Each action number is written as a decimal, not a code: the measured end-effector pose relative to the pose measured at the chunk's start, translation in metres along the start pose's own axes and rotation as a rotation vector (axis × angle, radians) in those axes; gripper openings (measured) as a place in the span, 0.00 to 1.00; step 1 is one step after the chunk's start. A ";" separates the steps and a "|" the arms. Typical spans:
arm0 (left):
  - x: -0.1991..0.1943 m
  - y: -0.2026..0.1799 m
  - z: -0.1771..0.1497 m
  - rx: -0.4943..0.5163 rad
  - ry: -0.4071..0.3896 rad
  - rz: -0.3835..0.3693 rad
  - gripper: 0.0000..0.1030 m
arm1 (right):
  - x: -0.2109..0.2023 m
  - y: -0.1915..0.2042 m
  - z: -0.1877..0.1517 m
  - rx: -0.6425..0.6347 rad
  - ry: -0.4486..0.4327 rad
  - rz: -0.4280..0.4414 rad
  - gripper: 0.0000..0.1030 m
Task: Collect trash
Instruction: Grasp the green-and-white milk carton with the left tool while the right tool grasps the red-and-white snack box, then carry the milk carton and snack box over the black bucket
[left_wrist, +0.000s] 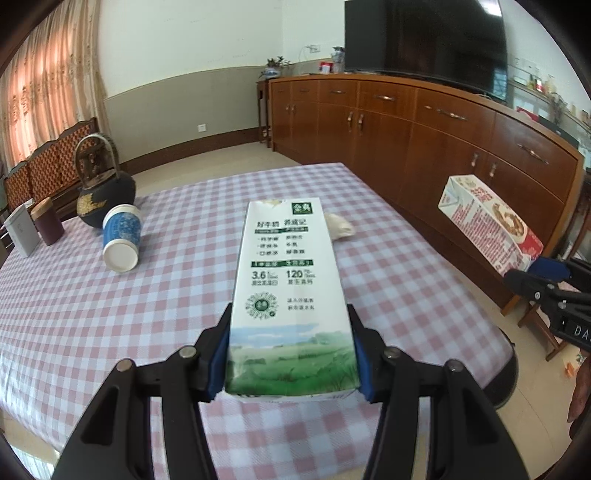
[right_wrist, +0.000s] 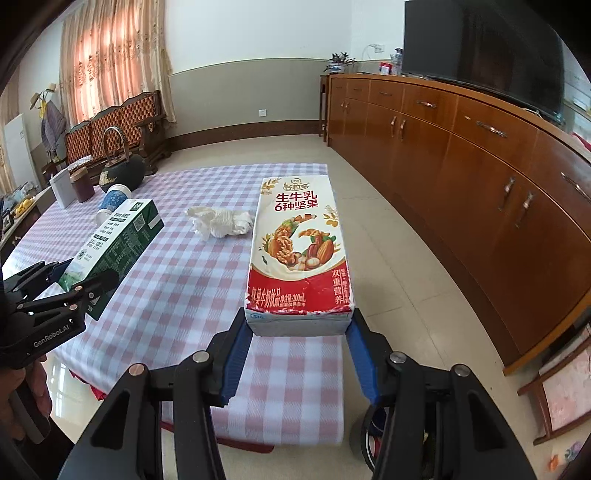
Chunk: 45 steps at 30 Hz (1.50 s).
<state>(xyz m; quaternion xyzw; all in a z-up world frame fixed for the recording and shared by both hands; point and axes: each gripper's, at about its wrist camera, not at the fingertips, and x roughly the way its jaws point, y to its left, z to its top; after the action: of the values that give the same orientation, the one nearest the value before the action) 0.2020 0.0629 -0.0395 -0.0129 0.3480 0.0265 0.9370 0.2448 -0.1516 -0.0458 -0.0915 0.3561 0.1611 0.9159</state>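
Observation:
My left gripper (left_wrist: 290, 354) is shut on a green-and-white milk carton (left_wrist: 288, 291) and holds it above the checked tablecloth (left_wrist: 110, 332); it also shows in the right wrist view (right_wrist: 110, 243). My right gripper (right_wrist: 299, 332) is shut on the bottom end of a red-and-white nut milk carton (right_wrist: 299, 251), held above the table's right edge; that carton also shows in the left wrist view (left_wrist: 487, 221). A blue paper cup (left_wrist: 122, 236) lies on its side on the cloth. A crumpled white tissue (right_wrist: 221, 221) lies mid-table.
A black iron kettle (left_wrist: 103, 184), a dark jar (left_wrist: 46, 221) and a grey box (left_wrist: 22, 230) stand at the table's far left. A long wooden sideboard (right_wrist: 480, 177) with a TV (right_wrist: 480, 55) runs along the right. A carved bench (right_wrist: 110, 125) stands behind the table.

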 end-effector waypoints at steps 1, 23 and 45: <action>-0.002 -0.004 0.000 0.008 -0.003 -0.005 0.54 | -0.004 -0.003 -0.003 0.006 -0.001 -0.007 0.52; -0.025 -0.116 -0.002 0.160 -0.036 -0.188 0.54 | -0.080 -0.089 -0.060 0.148 -0.013 -0.163 0.52; -0.019 -0.248 -0.050 0.323 0.055 -0.391 0.54 | -0.117 -0.172 -0.149 0.271 0.056 -0.260 0.52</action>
<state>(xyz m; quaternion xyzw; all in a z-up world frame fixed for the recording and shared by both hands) 0.1694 -0.1879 -0.0633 0.0691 0.3641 -0.2113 0.9044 0.1324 -0.3811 -0.0657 -0.0171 0.3851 -0.0108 0.9226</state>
